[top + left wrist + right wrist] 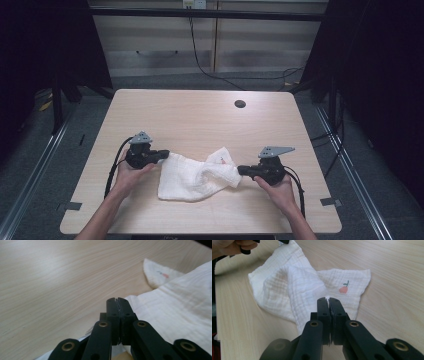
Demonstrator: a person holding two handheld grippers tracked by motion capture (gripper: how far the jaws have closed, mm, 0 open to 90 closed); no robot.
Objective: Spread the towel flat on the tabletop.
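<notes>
We see the crumpled white muslin cloth with a pink flower print (197, 176) lying mid-table on the light wooden table (200, 115), pinched at opposite edges by the left gripper (162, 154) and right gripper (241, 170), both clamped shut. Thin bites; a hard pull could slip a corner free.

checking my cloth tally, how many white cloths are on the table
1. A single crumpled white muslin cloth lies on the light wooden table, near its front edge, between the left gripper and the right gripper.
</notes>
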